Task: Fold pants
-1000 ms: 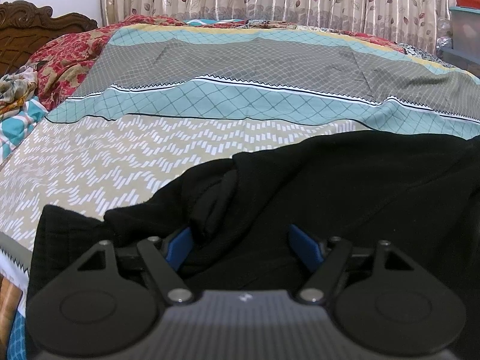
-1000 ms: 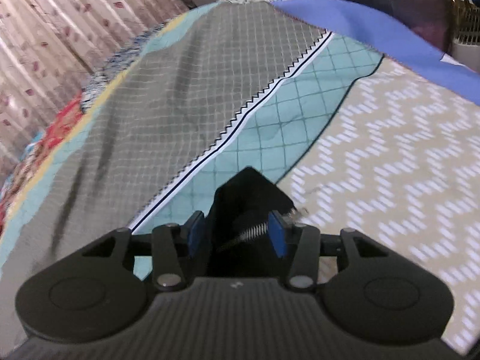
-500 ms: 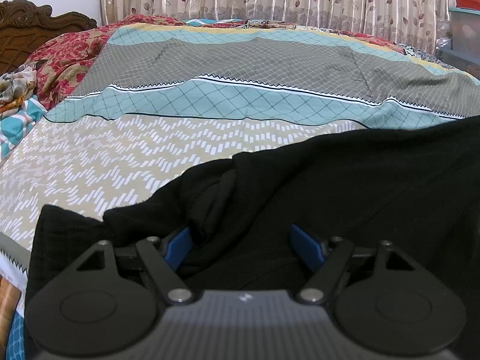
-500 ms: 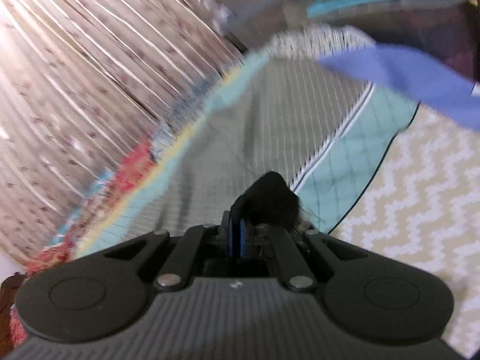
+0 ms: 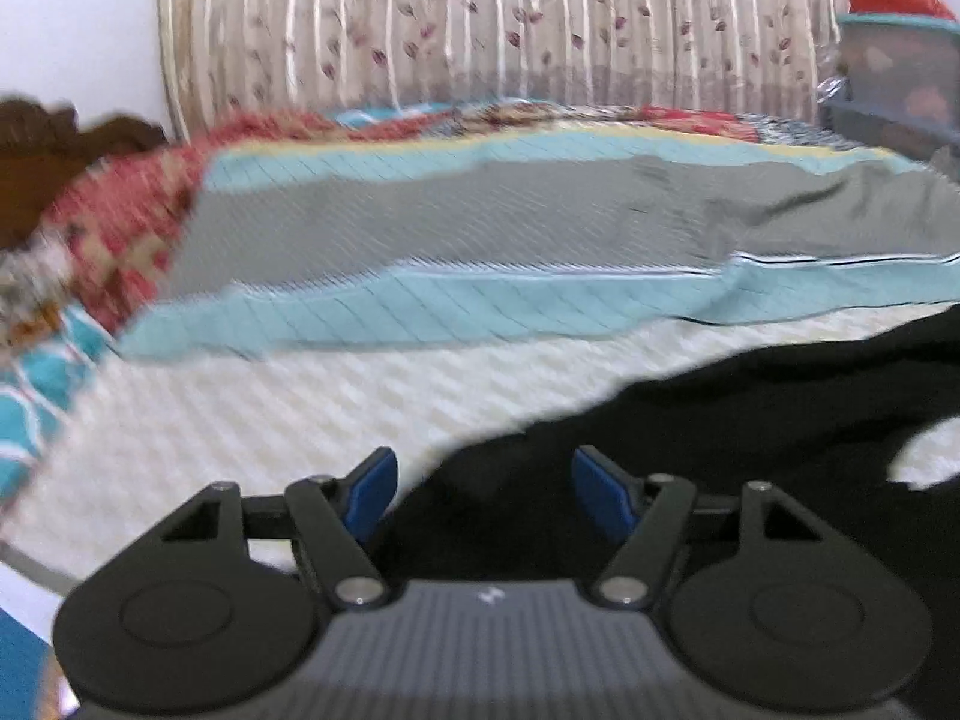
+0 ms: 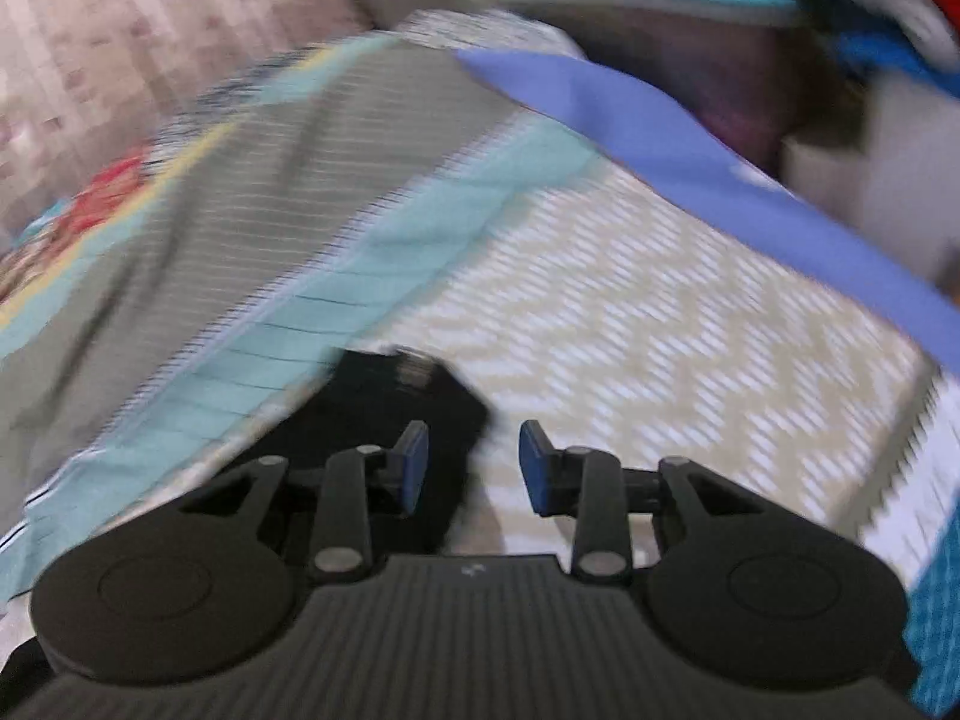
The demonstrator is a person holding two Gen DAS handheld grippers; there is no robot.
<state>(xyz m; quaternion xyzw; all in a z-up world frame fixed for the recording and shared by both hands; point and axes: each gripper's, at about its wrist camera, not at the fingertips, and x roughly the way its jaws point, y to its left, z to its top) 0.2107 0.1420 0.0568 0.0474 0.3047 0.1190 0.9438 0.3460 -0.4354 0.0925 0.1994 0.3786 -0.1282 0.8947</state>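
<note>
The black pants (image 5: 720, 420) lie on the patterned bedspread (image 5: 420, 324), spreading from the lower middle to the right of the left wrist view. My left gripper (image 5: 483, 495) is open, its blue pads wide apart just above the cloth's near edge. In the right wrist view a black corner of the pants (image 6: 396, 402) lies on the bedspread (image 6: 600, 312) just ahead and left of my right gripper (image 6: 474, 465), which is open and holds nothing. Both views are blurred by motion.
A floral curtain (image 5: 510, 18) hangs behind the bed. A carved wooden headboard (image 5: 54, 144) and red floral bedding (image 5: 120, 204) are at the left. A plastic storage box (image 5: 900, 84) stands at the right. A blue sheet edge (image 6: 690, 168) runs along the bed's right side.
My right gripper closed on the pants corner half a second ago and has now opened, letting it drop on the bed. My left gripper stayed open and lifted back from the cloth.
</note>
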